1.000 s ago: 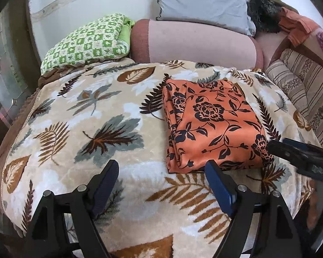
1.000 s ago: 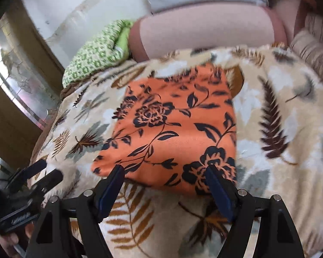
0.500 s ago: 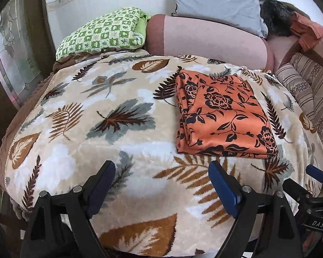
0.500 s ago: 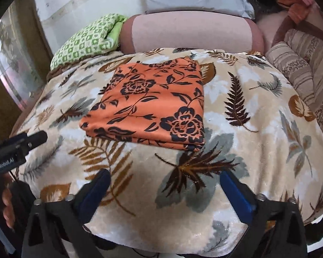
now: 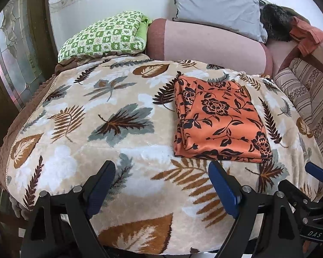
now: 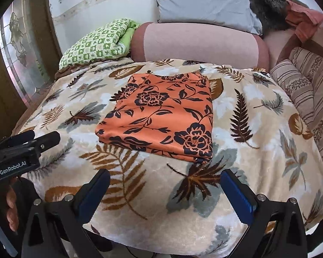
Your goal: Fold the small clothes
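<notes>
An orange cloth with black flowers (image 5: 219, 120) lies folded in a flat rectangle on the leaf-print blanket (image 5: 109, 116); it also shows in the right wrist view (image 6: 161, 116). My left gripper (image 5: 161, 182) is open and empty, held back over the blanket's near edge, left of the cloth. My right gripper (image 6: 165, 189) is open and empty, near the front edge, short of the cloth. The left gripper also shows in the right wrist view (image 6: 30, 142).
A green checked pillow (image 5: 103, 36), a pink bolster (image 5: 206, 45) and a grey pillow (image 5: 217, 6) lie at the back. Striped cushions (image 5: 308, 94) stand at the right. A glass door (image 5: 13, 56) is at the left.
Both grippers have pulled back from the folded cloth toward the blanket's near edge. The cloth stays folded and lies still.
</notes>
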